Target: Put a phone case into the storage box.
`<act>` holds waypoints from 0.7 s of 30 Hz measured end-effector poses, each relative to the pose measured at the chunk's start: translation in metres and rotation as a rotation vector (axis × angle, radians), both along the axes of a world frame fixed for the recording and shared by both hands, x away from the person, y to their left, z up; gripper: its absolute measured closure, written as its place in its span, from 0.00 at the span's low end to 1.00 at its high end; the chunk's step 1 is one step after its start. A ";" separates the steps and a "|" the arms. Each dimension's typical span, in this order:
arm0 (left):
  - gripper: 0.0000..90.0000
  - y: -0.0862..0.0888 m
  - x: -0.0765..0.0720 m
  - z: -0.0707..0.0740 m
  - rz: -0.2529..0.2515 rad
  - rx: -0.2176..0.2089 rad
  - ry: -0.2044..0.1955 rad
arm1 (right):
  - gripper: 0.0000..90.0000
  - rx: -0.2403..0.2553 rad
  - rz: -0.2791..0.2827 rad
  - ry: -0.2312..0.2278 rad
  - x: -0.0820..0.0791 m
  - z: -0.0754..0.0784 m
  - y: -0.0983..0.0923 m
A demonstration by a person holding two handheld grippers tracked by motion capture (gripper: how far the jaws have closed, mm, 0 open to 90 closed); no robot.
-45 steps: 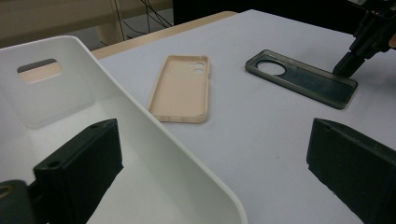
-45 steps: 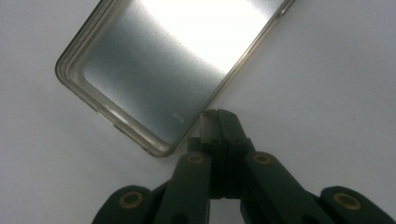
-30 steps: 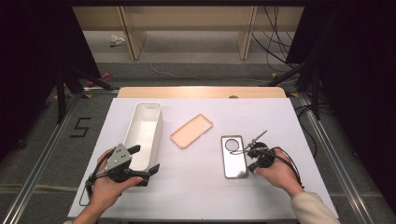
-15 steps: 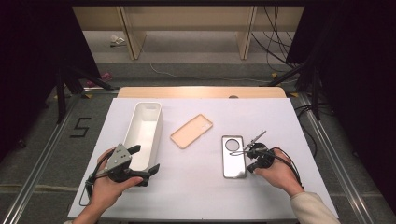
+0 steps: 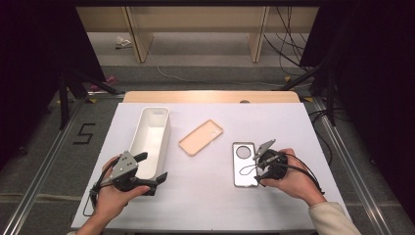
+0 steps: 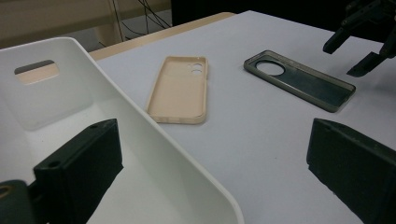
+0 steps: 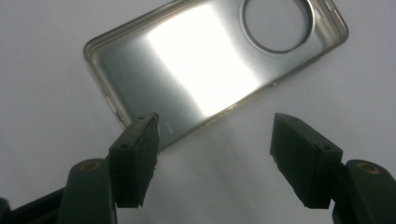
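White table (image 5: pixel 210 196), right gripper (image 7: pixel 212 154) angled low beside grey phone case (image 7: pixel 205 70), fingers just spread, empty.

Looks like a lab or a data-collection setup rather than anyone's home. The white table (image 5: pixel 210 196) sits inside a metal rail frame (image 5: pixel 39 171), with black curtains (image 5: pixel 34 58) hanging on both sides and tripod legs (image 5: pixel 68 93) poking out underneath. Loose cables (image 5: pixel 288 29) trail across the grey carpet floor (image 5: pixel 205 73), and there's a number 5 taped down (image 5: pixel 84 133) beside the table. Plain wooden furniture (image 5: pixel 137 29) stands at the back.
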State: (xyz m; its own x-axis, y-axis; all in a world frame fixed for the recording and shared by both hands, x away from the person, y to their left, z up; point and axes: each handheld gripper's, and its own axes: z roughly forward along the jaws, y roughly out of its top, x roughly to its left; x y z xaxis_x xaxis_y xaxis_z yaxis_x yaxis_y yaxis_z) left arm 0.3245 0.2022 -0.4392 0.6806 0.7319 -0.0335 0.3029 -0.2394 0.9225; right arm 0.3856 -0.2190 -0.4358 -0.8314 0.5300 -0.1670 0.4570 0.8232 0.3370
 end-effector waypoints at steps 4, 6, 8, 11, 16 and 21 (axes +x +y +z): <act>0.03 0.000 0.000 0.000 -0.002 -0.001 0.004 | 0.32 -0.033 0.090 0.018 -0.005 -0.001 0.013; 0.03 0.000 0.000 0.000 -0.001 -0.001 0.004 | 0.32 -0.054 0.125 0.024 -0.008 -0.002 0.020; 0.03 -0.001 0.000 0.000 -0.004 0.000 0.004 | 0.32 -0.079 0.157 0.031 -0.009 -0.004 0.026; 0.03 -0.001 0.000 0.000 -0.006 0.000 0.003 | 0.32 -0.094 0.176 0.040 -0.009 -0.007 0.031; 0.04 -0.001 0.000 -0.001 -0.006 -0.002 0.003 | 0.32 -0.147 0.204 0.033 -0.006 -0.010 0.041; 0.04 -0.002 0.000 -0.001 -0.009 -0.002 0.005 | 0.35 -0.191 0.246 0.044 -0.006 -0.012 0.046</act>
State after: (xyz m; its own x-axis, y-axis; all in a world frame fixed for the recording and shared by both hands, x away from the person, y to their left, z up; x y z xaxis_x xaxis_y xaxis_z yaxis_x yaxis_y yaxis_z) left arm 0.3241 0.2005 -0.4401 0.6869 0.7258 -0.0385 0.3056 -0.2404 0.9213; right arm 0.3796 -0.1726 -0.4474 -0.9394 0.2744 -0.2054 0.2469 0.9574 0.1497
